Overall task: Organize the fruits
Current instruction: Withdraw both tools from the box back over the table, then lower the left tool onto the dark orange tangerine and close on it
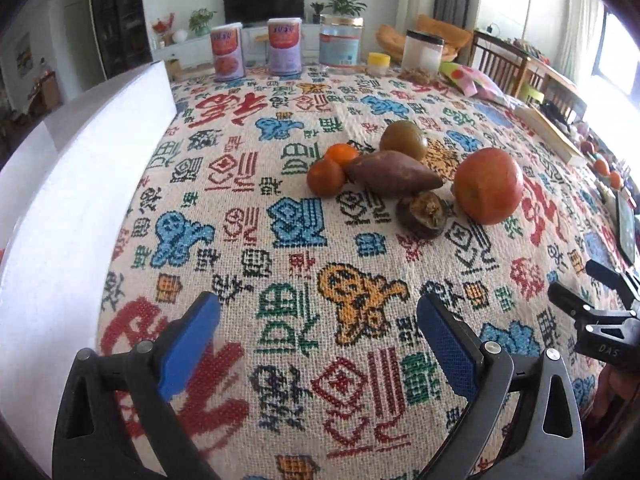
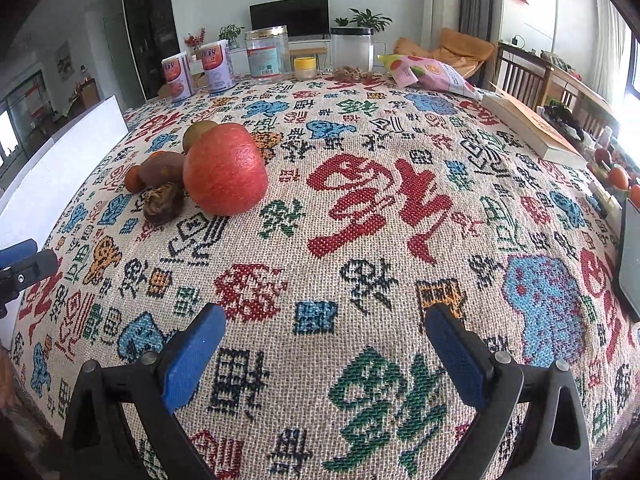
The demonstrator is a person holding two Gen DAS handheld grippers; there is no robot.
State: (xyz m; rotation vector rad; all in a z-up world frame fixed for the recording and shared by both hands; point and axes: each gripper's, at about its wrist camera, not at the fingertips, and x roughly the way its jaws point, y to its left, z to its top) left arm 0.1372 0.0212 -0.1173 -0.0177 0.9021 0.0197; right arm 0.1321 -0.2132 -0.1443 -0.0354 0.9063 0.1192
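Note:
A cluster of produce lies on the patterned tablecloth: a red apple, a sweet potato, two small oranges, a green-brown round fruit and a dark wrinkled fruit. My left gripper is open and empty, well short of the cluster. My right gripper is open and empty, to the right of the fruit. Each gripper shows at the edge of the other's view.
A white foam box stands along the table's left edge. Cans, jars, a snack bag and a book line the far and right sides. More small fruits sit at far right.

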